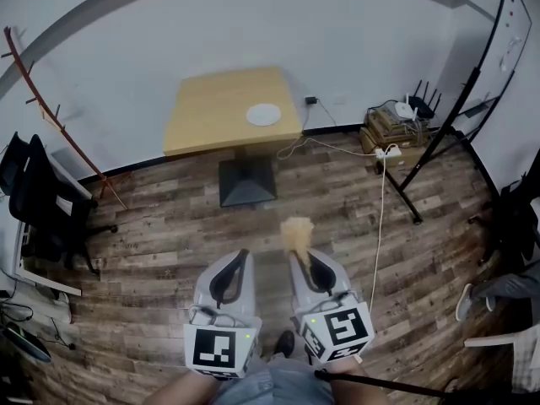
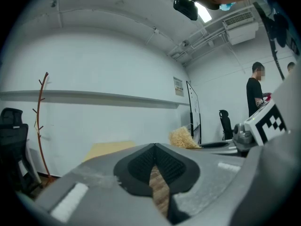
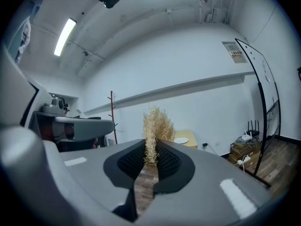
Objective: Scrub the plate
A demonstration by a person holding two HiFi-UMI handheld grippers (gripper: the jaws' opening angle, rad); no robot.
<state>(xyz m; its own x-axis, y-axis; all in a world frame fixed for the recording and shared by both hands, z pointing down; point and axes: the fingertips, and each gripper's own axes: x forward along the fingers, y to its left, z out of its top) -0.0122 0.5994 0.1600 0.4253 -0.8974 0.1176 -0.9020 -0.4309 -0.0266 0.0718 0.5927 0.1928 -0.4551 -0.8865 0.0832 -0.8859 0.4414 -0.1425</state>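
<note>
Scrubbing not started, I'd say: plate (image 1: 263, 115) sits on the table (image 1: 211, 108), near its right edge. Both grippers are well short of the table. Right gripper (image 3: 151, 147) is pinched nearly closed on a straw-like scrubber (image 3: 157, 124). Left gripper (image 2: 154, 149) has its jaws together, holding nothing.
</note>
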